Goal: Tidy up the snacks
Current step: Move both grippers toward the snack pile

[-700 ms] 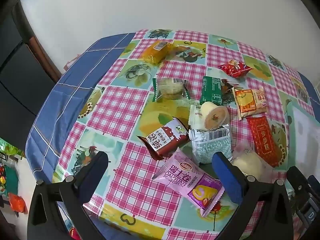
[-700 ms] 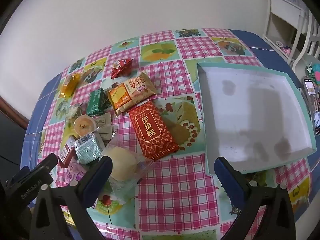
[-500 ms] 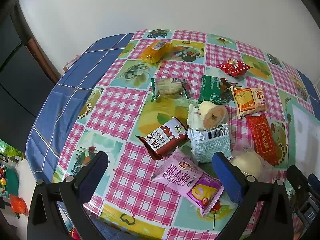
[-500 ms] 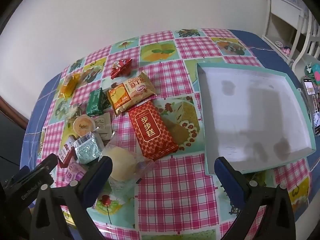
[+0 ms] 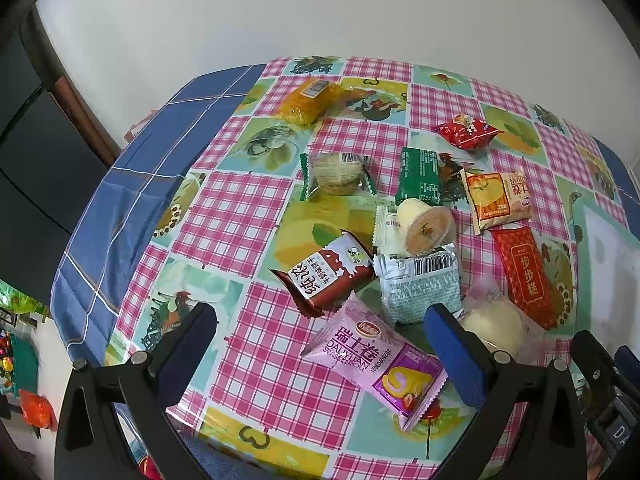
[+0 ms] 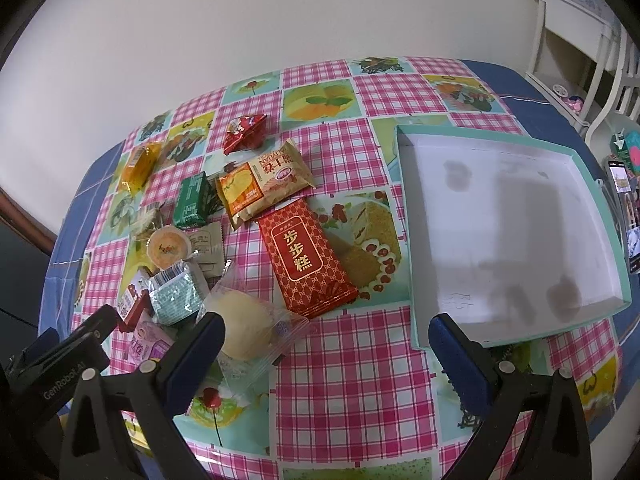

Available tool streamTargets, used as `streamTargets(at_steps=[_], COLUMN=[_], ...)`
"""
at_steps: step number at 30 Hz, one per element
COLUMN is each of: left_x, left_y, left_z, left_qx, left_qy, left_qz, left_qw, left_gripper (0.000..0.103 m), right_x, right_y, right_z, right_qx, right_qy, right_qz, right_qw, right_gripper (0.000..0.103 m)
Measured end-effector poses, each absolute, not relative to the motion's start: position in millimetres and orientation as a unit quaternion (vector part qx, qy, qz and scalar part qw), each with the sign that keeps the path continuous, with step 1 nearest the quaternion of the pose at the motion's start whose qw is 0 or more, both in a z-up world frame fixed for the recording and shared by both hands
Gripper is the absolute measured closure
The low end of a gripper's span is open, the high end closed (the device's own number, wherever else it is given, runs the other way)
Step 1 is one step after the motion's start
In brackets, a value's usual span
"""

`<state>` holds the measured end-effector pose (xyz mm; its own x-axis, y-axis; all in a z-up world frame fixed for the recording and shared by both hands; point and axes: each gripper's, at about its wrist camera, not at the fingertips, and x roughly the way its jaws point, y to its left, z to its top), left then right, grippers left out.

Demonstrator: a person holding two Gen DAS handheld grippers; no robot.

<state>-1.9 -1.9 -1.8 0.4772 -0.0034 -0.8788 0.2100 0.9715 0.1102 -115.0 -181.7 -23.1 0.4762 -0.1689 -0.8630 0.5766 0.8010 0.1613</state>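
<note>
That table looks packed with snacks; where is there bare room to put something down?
The white box is empty. Bare cloth lies in front of it and the red pack, by the right gripper, and on the blue side left of the brown pack. Snacks crowd from the pink pack to the orange pack.

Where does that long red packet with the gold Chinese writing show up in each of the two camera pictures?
Left wrist view: the long red packet lies at the right side, just left of the box's edge.
Right wrist view: the long red packet lies near the middle, left of the shallow white box.
Shared landmark: the orange-and-cream packet sits just beyond the red packet's far end in both.
</note>
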Motion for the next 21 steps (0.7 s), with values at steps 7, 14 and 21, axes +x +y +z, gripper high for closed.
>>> streamTargets(at_steps=[7,14,21], left_x=[-2.2,-2.7,-3.5], left_y=[-2.0,-2.8,-2.7], left_z=[-2.8,-2.9,-4.0], left_qx=[0.103,0.108,0.109], left_qy=[0.506,0.504,0.505], left_qz=[-0.062,-0.060,-0.059], left_qw=[0.854,0.855,0.854], left_gripper=[0.000,0.000,0.000], right_x=[-113.8,-113.7,-113.1], right_y=[-180.6,-180.9,-180.1], right_z=[-23.8,-24.1,-25.5], right_qx=[0.219,0.219,0.221], right_qy=[0.464,0.465,0.467], right_qz=[-0.222,-0.222,-0.222], right_qw=[0.829,0.828,0.827], right_gripper=[0.000,0.000,0.000])
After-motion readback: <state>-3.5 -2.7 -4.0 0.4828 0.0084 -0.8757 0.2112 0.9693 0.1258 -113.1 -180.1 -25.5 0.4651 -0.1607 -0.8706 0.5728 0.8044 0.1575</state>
